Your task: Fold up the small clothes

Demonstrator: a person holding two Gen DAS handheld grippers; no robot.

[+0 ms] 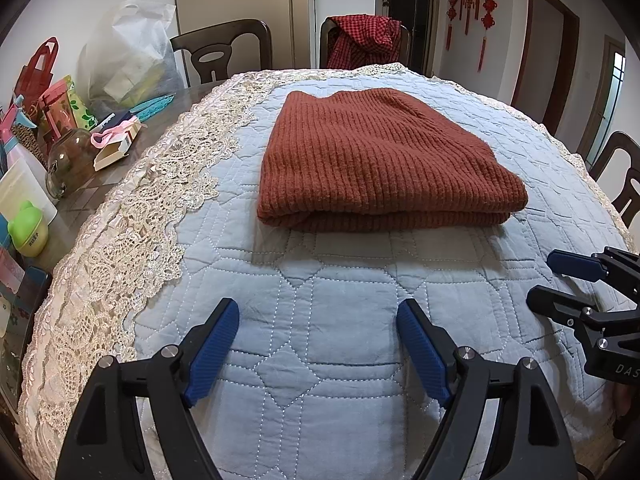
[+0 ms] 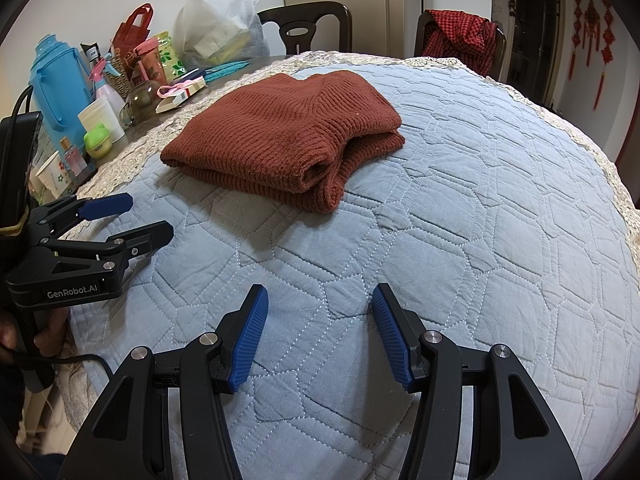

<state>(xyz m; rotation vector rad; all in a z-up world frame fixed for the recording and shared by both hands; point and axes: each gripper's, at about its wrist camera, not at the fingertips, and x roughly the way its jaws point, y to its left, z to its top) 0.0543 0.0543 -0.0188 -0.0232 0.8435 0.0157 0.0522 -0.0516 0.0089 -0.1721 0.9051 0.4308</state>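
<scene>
Left hand-held gripper (image 1: pixel 318 340): apart, empty, low centre.
Right hand-held gripper (image 2: pixel 320 330): apart, empty.
Rust knit sweater (image 1: pixel 372 160): folded, centre, on quilted cloth (image 1: pixel 320 380).
Advice: square edges, press flat.

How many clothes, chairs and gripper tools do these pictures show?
Clothes: 2, the folded rust sweater and a red checked garment draped on a chair.
Chairs: 3.
Gripper tools: 2, left gripper and right gripper, both open.
Total: 7.

Left tongs (image 1: pixel 318 310) and right tongs (image 2: pixel 320 296) agape, empty, tilted downward.
</scene>
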